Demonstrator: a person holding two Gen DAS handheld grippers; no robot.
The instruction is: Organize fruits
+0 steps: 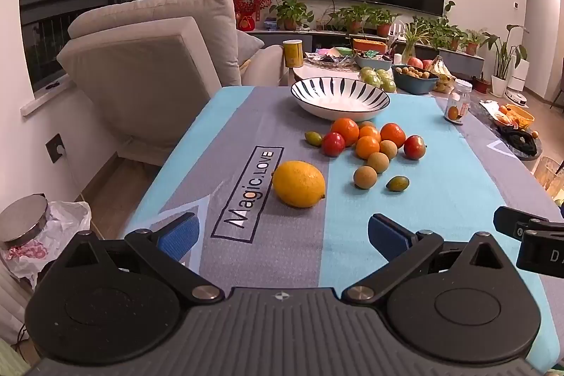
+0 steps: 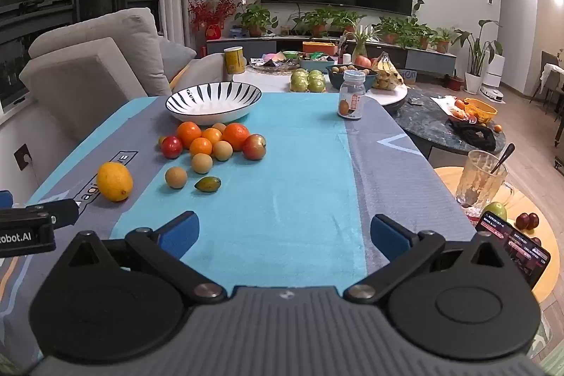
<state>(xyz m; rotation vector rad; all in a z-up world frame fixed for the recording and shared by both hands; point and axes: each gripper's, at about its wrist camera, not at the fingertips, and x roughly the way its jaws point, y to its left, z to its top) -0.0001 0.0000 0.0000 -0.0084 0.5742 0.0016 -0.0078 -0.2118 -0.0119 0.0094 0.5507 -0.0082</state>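
Fruits are seen loose on the table's blue-and-grey cloth (image 1: pixel 440 199), none of them in the striped bowl (image 1: pixel 340 97), which stands at the far end of the cloth with its white inside bare. Just in front of the bowl a cluster is gathered — three oranges (image 1: pixel 344 130), two red fruits (image 1: pixel 333 144) at its flanks, and three tan round fruits (image 1: pixel 378 162) trailing toward the near side. A lemon (image 1: pixel 298 184) lies apart on the grey stripe, beside the printed lettering. Two small green fruits (image 1: pixel 397 183) are placed singly at the cluster's edges. A lidded jar (image 2: pixel 351 95) stands on the cloth to the right, well apart from the fruit.

The left gripper (image 1: pixel 282 233) is held above the near cloth with its blue pads spread wide — nothing is between them. The right gripper (image 2: pixel 284 232) is likewise parted and empty.
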